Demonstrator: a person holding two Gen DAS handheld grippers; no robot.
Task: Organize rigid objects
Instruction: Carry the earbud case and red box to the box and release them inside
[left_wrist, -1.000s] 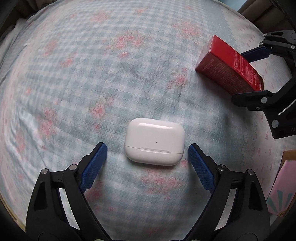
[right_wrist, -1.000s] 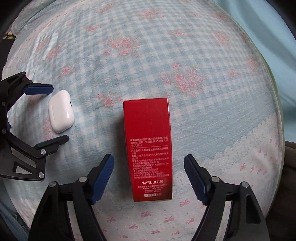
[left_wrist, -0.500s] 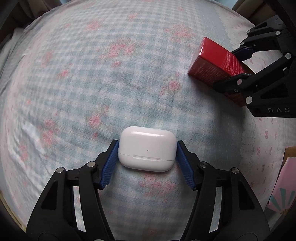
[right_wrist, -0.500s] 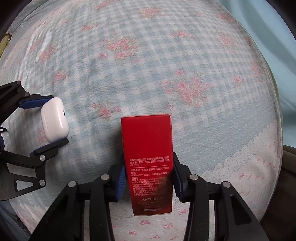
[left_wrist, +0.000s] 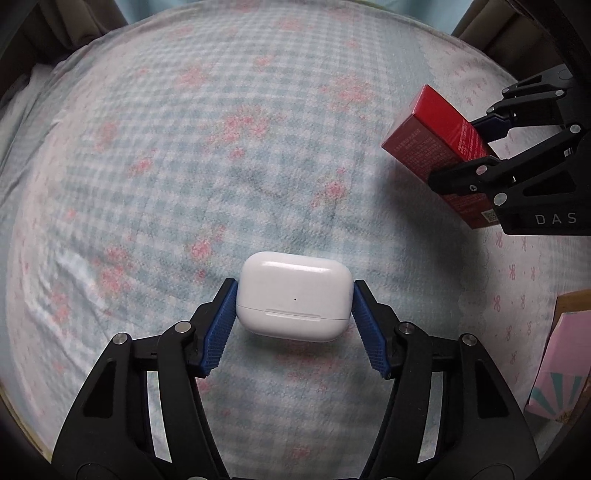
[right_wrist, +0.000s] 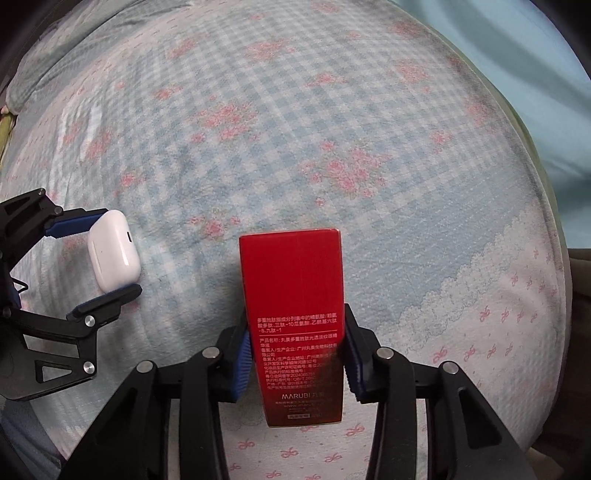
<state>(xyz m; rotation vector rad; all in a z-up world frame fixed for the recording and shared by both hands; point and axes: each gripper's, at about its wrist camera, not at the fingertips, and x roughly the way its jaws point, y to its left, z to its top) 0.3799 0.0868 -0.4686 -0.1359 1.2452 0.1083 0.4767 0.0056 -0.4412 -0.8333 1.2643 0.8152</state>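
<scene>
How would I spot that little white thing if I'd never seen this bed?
Find the checked floral bedspread. Between the left gripper's blue pads sits the white earbud case. Unlike the red box in the right gripper, it is small, rounded and glossy.

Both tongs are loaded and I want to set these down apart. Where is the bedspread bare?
The checked bedspread is bare across its middle and far side, beyond the white earbud case and the red box. The lace-edged strip beside the box is free too. It is crowded only near the pink item at the bed's edge.
</scene>
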